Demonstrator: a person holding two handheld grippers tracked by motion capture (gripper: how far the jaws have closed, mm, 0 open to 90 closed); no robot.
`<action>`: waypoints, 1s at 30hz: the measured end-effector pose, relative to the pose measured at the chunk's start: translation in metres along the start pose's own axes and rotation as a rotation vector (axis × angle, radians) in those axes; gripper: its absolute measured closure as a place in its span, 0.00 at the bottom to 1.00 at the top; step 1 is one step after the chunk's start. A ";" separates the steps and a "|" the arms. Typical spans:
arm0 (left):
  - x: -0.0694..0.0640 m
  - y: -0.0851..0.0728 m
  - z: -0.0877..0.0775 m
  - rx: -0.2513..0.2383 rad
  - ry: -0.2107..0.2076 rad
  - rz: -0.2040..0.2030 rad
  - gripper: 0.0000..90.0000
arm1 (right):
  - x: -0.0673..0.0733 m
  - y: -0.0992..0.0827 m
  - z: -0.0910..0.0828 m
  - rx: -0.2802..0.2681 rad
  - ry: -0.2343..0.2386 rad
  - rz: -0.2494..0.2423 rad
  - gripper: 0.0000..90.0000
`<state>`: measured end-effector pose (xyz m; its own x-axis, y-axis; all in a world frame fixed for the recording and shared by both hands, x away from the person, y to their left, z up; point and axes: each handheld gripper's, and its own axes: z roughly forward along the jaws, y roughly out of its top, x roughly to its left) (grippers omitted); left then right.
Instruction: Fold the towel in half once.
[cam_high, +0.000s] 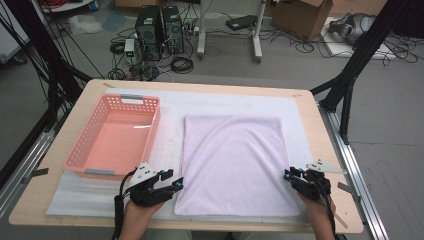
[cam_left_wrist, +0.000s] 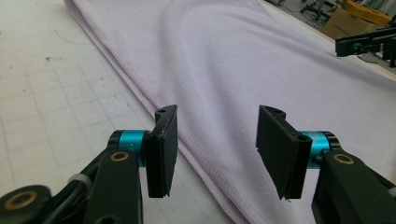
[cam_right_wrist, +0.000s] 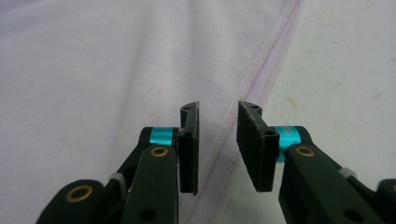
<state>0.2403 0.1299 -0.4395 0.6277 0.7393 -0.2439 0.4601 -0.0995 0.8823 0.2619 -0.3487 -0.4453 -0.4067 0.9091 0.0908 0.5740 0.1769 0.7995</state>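
While you had both hands low at the bottom of the high view, the pale lilac towel (cam_high: 232, 162) lay flat across the middle of the bench (cam_high: 320, 122), on a white mat (cam_high: 235, 102). Your left hand-held gripper (cam_high: 176, 182) sat at the towel's lower left edge, jaws wide apart with nothing pinched; in the left gripper view the hemmed edge (cam_left_wrist: 187, 140) ran underneath the gap, untouched by the pads. Your right hand-held gripper (cam_high: 288, 175) was over at the lower right edge, jaws only narrowly apart, again gripping nothing, and its own view had the hem (cam_right_wrist: 261, 60) running up between them. A pink basket (cam_high: 82, 145) stood empty at the left of the frame, just beside the towel.
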 end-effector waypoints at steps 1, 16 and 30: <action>0.002 0.001 0.004 0.002 -0.003 -0.004 0.54 | -0.001 0.002 0.005 0.002 0.001 0.002 0.76; 0.014 0.010 0.022 0.018 0.030 -0.024 0.52 | -0.009 0.014 0.002 0.029 -0.052 -0.025 0.80; 0.025 0.012 0.037 0.050 0.032 -0.048 0.52 | -0.049 0.055 0.073 0.056 -0.037 0.047 0.94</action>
<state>0.2842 0.1226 -0.4499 0.5839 0.7649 -0.2719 0.5204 -0.0956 0.8486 0.3655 -0.3562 -0.4489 -0.3520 0.9301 0.1046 0.6310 0.1533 0.7605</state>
